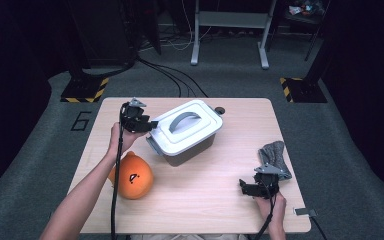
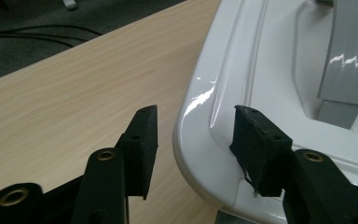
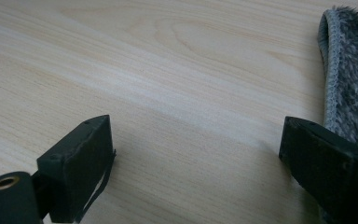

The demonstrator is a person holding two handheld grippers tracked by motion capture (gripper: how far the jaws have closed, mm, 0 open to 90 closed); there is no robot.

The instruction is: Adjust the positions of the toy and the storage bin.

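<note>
Left gripper point(image 1: 150, 125) is at the near-left corner of the box point(image 1: 186, 131), which sits mid-table, slightly far of centre. In the left gripper view its jaws are apart w/ the white lid point(image 2: 270, 93) corner between them: one jaw over the lid's top, the other out past the rim over bare table point(image 2: 74, 93). Not clamped; can't tell if the inner jaw touches the lid. Lid is glossy white w/ a grey handle point(image 1: 184, 120) across the top; body below is grey.

Right gripper point(image 1: 247, 187) is near the near-right edge of the table, held low, jaws wide apart w/ nothing between them, just wood grain in the right gripper view. Grey cloth point(image 1: 275, 157) lies just beside it on the far-right side; in the right gripper view the fuzzy cloth point(image 3: 349, 84) runs along by one jaw, can't tell if touching.

Orange plush point(image 1: 132, 176) sits near-left on the table, close to the left forearm, well apart from the box. It has a small dark mark on the front, too small to read as text.

Writing: a "6" point(image 1: 81, 121) marked on the grey floor left of the table. No brand or label legible on box, lid or grippers. Yellow-black hazard tape point(image 1: 100, 89) on stand bases at far left & far right.
</note>
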